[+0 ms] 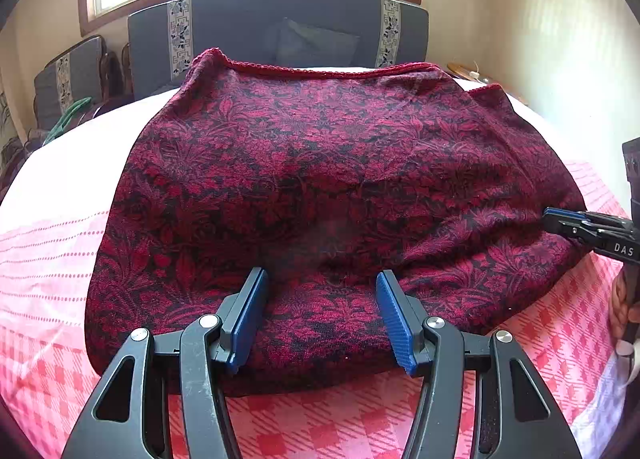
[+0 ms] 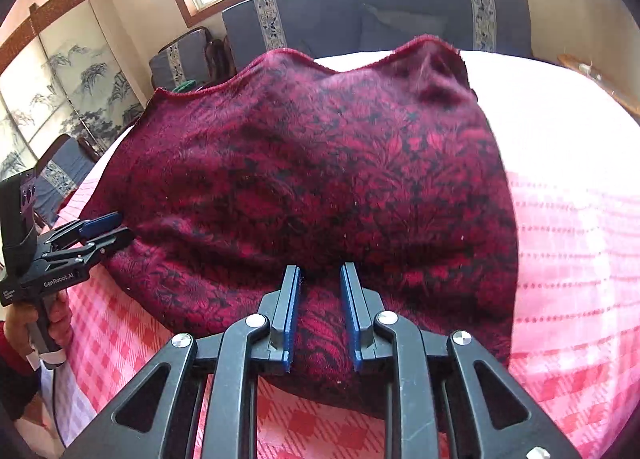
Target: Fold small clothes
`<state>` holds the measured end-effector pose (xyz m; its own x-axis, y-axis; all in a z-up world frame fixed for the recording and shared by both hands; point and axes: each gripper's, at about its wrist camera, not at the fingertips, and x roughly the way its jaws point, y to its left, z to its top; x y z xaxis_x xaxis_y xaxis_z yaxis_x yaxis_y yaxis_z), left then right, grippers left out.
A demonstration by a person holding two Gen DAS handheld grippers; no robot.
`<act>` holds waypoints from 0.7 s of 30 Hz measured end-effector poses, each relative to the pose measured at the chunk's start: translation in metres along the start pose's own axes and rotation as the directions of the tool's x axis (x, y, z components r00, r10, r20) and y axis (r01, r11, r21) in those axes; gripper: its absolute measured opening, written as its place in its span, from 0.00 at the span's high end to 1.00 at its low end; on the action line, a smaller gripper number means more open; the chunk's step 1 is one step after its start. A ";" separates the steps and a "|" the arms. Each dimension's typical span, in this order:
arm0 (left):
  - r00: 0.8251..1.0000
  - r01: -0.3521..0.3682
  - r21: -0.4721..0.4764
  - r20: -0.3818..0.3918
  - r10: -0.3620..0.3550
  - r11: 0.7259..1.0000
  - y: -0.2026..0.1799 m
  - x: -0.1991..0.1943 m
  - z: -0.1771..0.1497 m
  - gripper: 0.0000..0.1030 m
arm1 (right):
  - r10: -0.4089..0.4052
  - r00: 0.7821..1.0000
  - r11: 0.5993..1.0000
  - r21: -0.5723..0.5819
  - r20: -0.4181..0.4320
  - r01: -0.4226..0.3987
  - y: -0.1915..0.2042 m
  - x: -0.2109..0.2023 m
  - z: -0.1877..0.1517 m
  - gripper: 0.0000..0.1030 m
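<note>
A dark red and black floral knit garment [image 1: 320, 179] lies spread on the bed; it also shows in the right wrist view [image 2: 312, 179]. My left gripper [image 1: 322, 283] is open, its blue pads on either side of a raised fold at the garment's near edge. It shows from the side in the right wrist view [image 2: 108, 225]. My right gripper [image 2: 320, 279] is partly open around a fold of the near hem, with cloth between the jaws. It shows at the garment's right edge in the left wrist view [image 1: 556, 219].
The bed has a pink and red checked cover [image 1: 360, 419] and a white sheet [image 2: 540, 99] further back. A dark grey headboard [image 1: 280, 27] and window stand behind. Chairs [image 1: 76, 75] and a painted screen [image 2: 60, 79] are at the left.
</note>
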<state>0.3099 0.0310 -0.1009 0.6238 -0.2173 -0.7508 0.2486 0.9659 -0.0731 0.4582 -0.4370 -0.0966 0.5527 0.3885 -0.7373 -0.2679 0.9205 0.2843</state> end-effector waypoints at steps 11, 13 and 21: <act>0.987 -0.055 -0.022 0.153 0.058 0.998 0.025 0.005 0.106 0.44 | 0.046 0.996 0.998 0.037 0.082 -0.049 -0.038 -0.009 0.109 0.79; 0.987 -0.057 -0.099 0.141 0.071 0.993 0.053 0.022 0.114 0.44 | 0.035 0.997 0.997 0.064 0.074 -0.040 -0.049 0.006 0.126 0.79; 0.994 -0.095 -0.306 0.028 0.109 0.947 0.119 0.078 0.098 0.44 | -0.065 0.998 0.991 0.117 -0.007 0.066 -0.100 0.060 0.116 0.87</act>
<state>0.4603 0.1158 -0.1039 0.6675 -0.1149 -0.7357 -0.0507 0.9787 -0.1988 0.6098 -0.5010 -0.0977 0.5633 0.3272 -0.7587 -0.1365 0.9425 0.3052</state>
